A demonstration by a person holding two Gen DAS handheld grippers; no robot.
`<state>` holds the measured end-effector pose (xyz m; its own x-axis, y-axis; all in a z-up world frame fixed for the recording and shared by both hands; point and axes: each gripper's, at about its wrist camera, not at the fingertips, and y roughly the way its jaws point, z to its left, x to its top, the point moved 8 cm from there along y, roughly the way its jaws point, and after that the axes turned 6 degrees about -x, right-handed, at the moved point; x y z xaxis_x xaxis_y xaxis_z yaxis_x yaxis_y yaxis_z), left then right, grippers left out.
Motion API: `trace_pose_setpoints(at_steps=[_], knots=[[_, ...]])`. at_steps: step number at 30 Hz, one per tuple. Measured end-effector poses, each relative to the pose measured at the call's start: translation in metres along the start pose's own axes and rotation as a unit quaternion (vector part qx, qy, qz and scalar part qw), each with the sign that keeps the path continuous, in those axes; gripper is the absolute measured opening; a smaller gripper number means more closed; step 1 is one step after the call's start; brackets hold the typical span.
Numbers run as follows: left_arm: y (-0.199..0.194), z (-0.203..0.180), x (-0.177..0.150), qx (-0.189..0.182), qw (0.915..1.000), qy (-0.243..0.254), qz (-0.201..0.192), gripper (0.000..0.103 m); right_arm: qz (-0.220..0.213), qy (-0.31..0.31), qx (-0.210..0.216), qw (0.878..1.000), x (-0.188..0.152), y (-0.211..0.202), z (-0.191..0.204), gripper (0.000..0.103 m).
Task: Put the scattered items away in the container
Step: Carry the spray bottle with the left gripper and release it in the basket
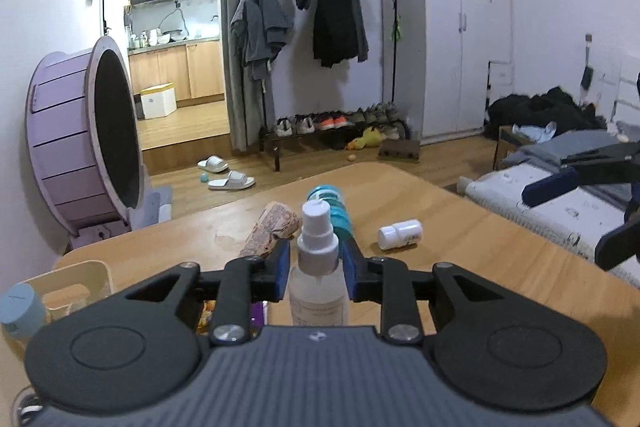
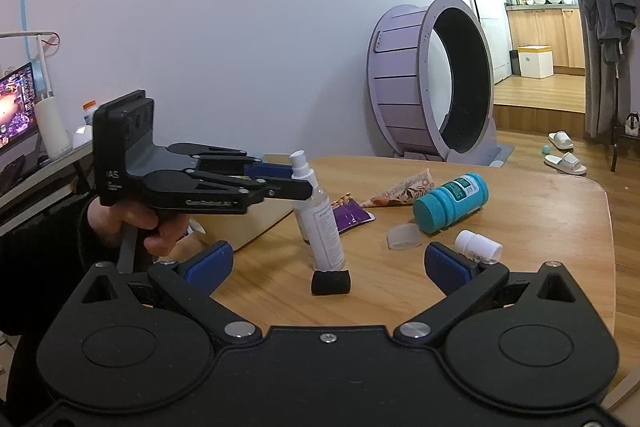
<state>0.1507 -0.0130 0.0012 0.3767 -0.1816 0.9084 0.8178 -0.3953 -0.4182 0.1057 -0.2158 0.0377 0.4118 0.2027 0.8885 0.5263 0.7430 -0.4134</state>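
Note:
A clear spray bottle (image 1: 318,291) with a white pump top stands on the wooden table (image 1: 480,267). My left gripper (image 1: 316,259) has its blue pads on either side of the bottle's neck with thin gaps, so it is open. The right wrist view shows that gripper (image 2: 298,179) level at the bottle (image 2: 324,223) top. My right gripper (image 2: 328,267) is wide open over a black roll (image 2: 331,282). A teal bottle (image 2: 452,201), a small white bottle (image 2: 478,245), a patterned cone packet (image 2: 400,193), a purple sachet (image 2: 352,217) and a clear cap (image 2: 404,237) lie scattered. The beige container (image 1: 80,275) sits at the left.
A purple cat wheel (image 1: 80,147) stands on the floor past the table's left end. A bed (image 1: 540,203) with piled clothes runs along the right. A desk with a lit monitor (image 2: 16,107) sits behind the person's hand (image 2: 132,219). A pale blue lidded jar (image 1: 20,307) is in the container.

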Motion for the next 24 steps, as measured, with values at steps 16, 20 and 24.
trace_pose_setpoints(at_steps=[16, 20, 24], knots=[[-0.081, 0.037, 0.030, 0.062, 0.9943, -0.036, -0.078, 0.020, -0.012, 0.009, 0.012, 1.000, 0.010, 0.013, 0.012, 0.103], [-0.111, 0.064, 0.037, 0.114, 0.9891, -0.038, -0.085, 0.020, -0.013, 0.007, 0.022, 1.000, 0.013, 0.022, 0.022, 0.103], [-0.127, 0.092, 0.033, 0.166, 0.9817, -0.045, -0.082, 0.020, -0.013, 0.004, 0.032, 0.999, 0.015, 0.030, 0.035, 0.103]])
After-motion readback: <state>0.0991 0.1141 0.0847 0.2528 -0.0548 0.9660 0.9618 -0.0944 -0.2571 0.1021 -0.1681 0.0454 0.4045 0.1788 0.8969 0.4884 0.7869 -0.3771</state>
